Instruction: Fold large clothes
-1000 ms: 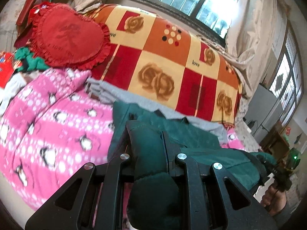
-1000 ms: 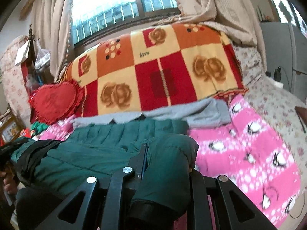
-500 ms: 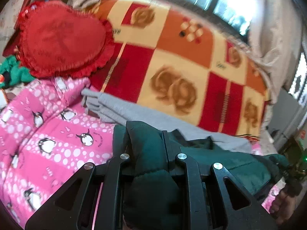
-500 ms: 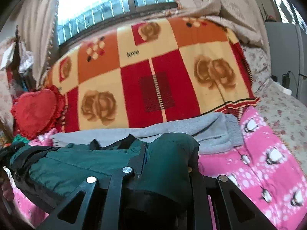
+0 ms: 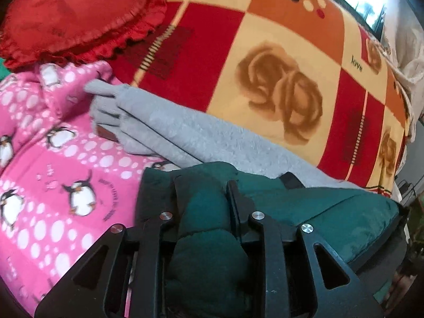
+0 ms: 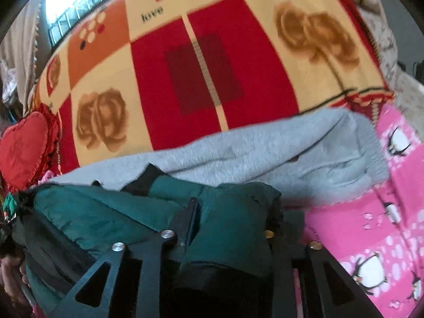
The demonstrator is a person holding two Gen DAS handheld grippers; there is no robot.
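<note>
My left hand-held gripper (image 5: 205,198) is clamped on a fold of the dark green quilted puffer jacket (image 5: 318,206), with the padded fabric bulging up between its two black fingers (image 5: 233,193) and spilling back over the frame toward me. My right hand-held gripper (image 6: 230,212) is likewise closed on the same dark green quilted puffer jacket (image 6: 106,212), a thick wad of it pinched between the fingers and covering most of the right one. The jacket stretches between my two grippers as a long bundle, with a black lining or trim (image 6: 143,180) showing along its far edge. It hangs over the pink fleece blanket printed with penguins and white dots (image 5: 53,164), which covers the bed, and whether it touches that blanket I cannot tell. Just beyond the jacket lies a light grey knitted garment (image 5: 185,132), folded in a long strip; the jacket's far edge overlaps it in both views. In the right wrist view the grey garment's ribbed end (image 6: 371,153) lies on the pink blanket (image 6: 371,225). Behind it rises a checked blanket in red, orange and cream with brown rose prints and the word "love" (image 5: 278,79), draped over something bulky. A red heart-shaped satin cushion with a ruffled edge (image 5: 74,13) leans at the left end of that blanket, above the pink one. A bright window (image 6: 79,8) shows at the top of the right wrist view.
</note>
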